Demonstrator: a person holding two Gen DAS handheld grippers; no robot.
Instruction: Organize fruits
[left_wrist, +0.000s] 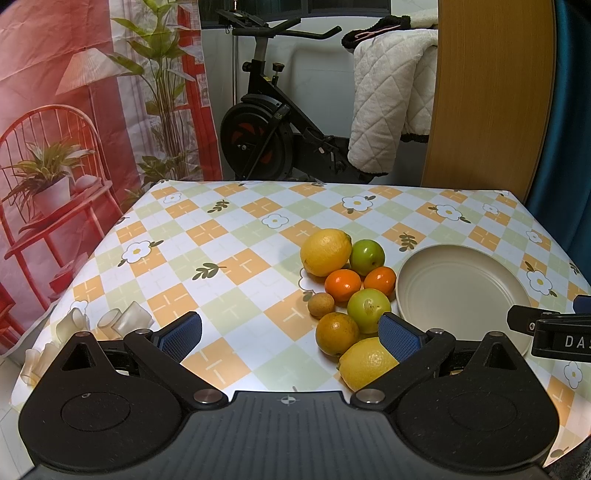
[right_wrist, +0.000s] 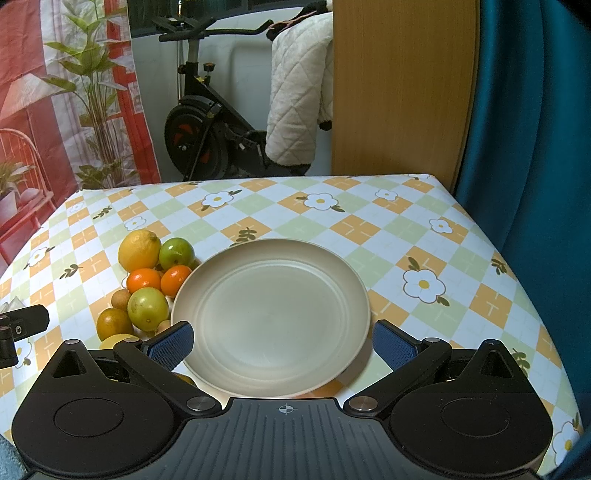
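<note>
- The left gripper (left_wrist: 290, 338) hovers low over the table with its jaws spread wide and nothing between them; its right blue pad (left_wrist: 399, 336) sits in front of the near lemon (left_wrist: 364, 363).
- The fruit pile lies ahead and right of that gripper: a far lemon (left_wrist: 325, 252), two green fruits (left_wrist: 366, 253) (left_wrist: 368, 304), two tangerines (left_wrist: 342, 284) (left_wrist: 380, 279), a small brown fruit (left_wrist: 321, 304) and a dull orange (left_wrist: 336, 333), all clustered and touching.
- The beige plate (left_wrist: 461, 288) lies just right of the pile, nothing on it.
- The right gripper (right_wrist: 282, 345) is likewise released, jaws wide, straddling the plate's near rim (right_wrist: 273, 389); the fruit is off to its left.
- The table wears a checked cloth (left_wrist: 221, 258) of orange, green and white with daisies. Behind stand an exercise bike (left_wrist: 266, 125), a quilted white blanket (left_wrist: 391, 99), a wooden panel (left_wrist: 487, 92) and a red printed backdrop (left_wrist: 55, 110).
- Only the left view shows clear ruffled pieces (left_wrist: 122, 319) at the table's left edge; the right view shows the whole plate.
</note>
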